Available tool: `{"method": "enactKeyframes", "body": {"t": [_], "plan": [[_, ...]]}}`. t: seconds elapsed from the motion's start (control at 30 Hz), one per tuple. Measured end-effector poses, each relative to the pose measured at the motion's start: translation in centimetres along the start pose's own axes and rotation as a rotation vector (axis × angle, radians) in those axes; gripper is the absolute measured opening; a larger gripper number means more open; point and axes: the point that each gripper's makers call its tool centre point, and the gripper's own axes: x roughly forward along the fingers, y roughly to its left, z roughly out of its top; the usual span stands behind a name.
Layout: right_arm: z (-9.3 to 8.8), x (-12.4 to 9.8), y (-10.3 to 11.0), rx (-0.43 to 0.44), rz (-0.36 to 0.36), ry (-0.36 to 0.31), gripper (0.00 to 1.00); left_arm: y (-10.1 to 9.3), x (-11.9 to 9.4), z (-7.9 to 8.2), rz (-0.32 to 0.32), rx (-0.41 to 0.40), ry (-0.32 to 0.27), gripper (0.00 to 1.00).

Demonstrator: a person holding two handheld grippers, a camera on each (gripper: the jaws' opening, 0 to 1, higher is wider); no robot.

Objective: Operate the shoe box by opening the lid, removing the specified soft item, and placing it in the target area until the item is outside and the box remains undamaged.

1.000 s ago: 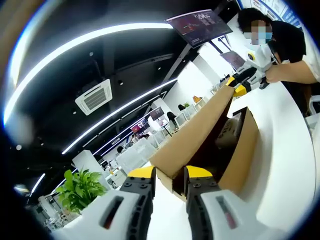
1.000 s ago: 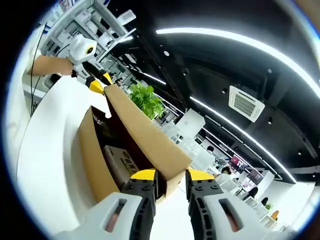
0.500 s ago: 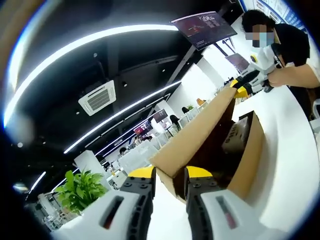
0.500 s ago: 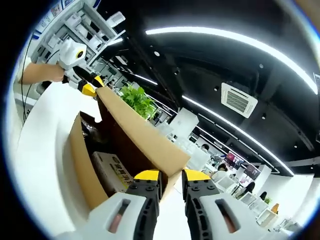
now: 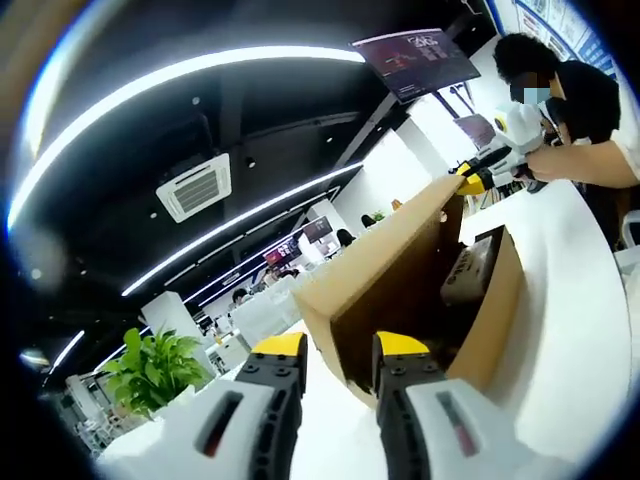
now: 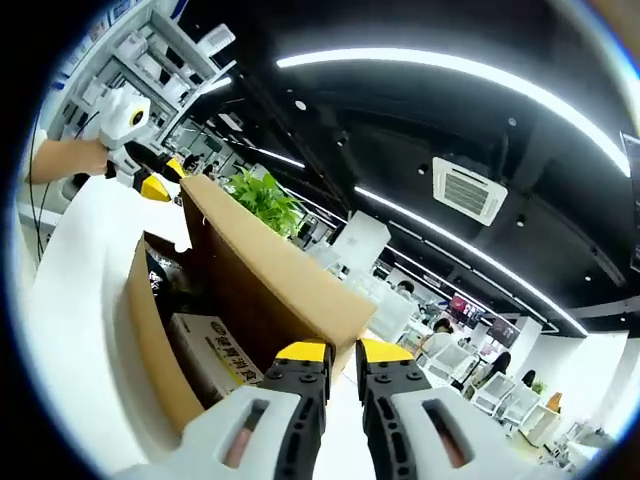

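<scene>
A brown cardboard shoe box point(image 5: 497, 318) lies on a white table point(image 5: 575, 300), and its lid point(image 5: 385, 275) is lifted steeply on its long hinge. My left gripper point(image 5: 340, 350) is shut on the lid's near corner. My right gripper point(image 5: 478, 178) pinches the far corner. In the right gripper view the same lid point(image 6: 265, 285) rises from the box wall point(image 6: 150, 345), with my right gripper point(image 6: 343, 352) shut on its corner and my left gripper point(image 6: 153, 183) at the other end. Inside lie a printed pack point(image 6: 212, 350) and something dark and crumpled point(image 6: 168, 278).
A person point(image 5: 575, 90) stands at the far end of the table, with one hand on the far gripper. A potted plant point(image 5: 150, 370) stands beyond the table edge. Shelving point(image 6: 150, 55) lines the wall behind the other end. More desks fill the background.
The lid has swung further up and stands steeper, so more of the box's inside shows. Both grippers keep their hold on the lid's corners.
</scene>
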Motion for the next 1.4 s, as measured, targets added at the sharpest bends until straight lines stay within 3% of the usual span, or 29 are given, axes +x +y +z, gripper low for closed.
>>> {"method": "enactKeyframes", "body": {"t": [0.4,0.73,1.0,1.27,1.4], "plan": [[0.9,2.2,-2.0,0.067,0.037,0.096,0.08,-0.7,-0.2,-1.3,-0.022,-0.013,0.027,0.27],[0.9,4.6,-3.6,0.258,-0.022,0.069,0.08,-1.0,-0.2,-1.5,-0.03,-0.026,0.031,0.27],[0.8,6.8,-4.8,0.267,-0.089,0.095,0.06,-0.9,-0.3,-2.2,-0.029,-0.091,0.027,0.27],[0.2,8.4,-6.0,0.389,-0.076,0.141,0.05,-1.5,-0.1,-2.0,-0.04,-0.06,0.03,0.27],[-0.1,9.6,-6.5,0.393,-0.072,0.186,0.05,-1.8,-0.1,-2.0,-0.054,-0.035,0.038,0.27]]}}
